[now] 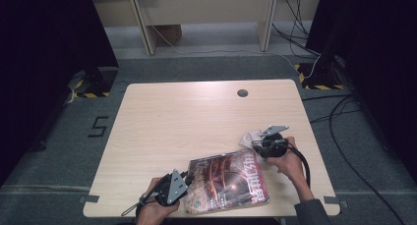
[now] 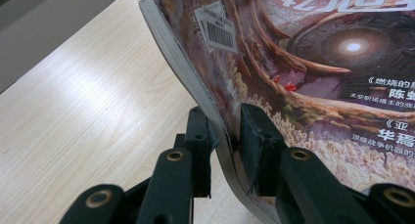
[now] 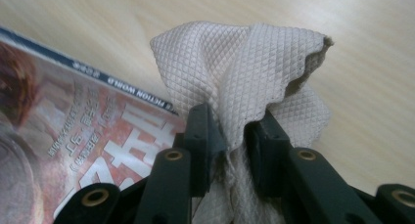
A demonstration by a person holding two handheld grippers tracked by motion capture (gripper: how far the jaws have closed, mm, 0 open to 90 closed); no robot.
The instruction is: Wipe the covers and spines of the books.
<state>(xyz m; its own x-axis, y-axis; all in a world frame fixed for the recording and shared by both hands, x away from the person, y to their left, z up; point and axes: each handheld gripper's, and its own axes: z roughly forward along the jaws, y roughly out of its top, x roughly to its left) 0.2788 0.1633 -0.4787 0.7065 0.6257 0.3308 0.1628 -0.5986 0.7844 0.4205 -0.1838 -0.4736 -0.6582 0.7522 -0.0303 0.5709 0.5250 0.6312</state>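
One magazine (image 1: 227,182) lies on one table (image 1: 196,117). Left gripper (image 1: 185,178) clamps its 9 o'clock edge; right gripper (image 1: 256,145) clamps one cloth (image 1: 250,137) at 1 o'clock.

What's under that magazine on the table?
Bare table shows around the magazine, and the left gripper bends its edge up, with only wood visible beneath there. The rest is covered. The cloth in the right gripper sits beside it, not under.

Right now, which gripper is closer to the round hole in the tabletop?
Right. The right gripper holds a cloth at the magazine's far corner, just below the hole. The left gripper clamps the magazine's near edge, farther away.
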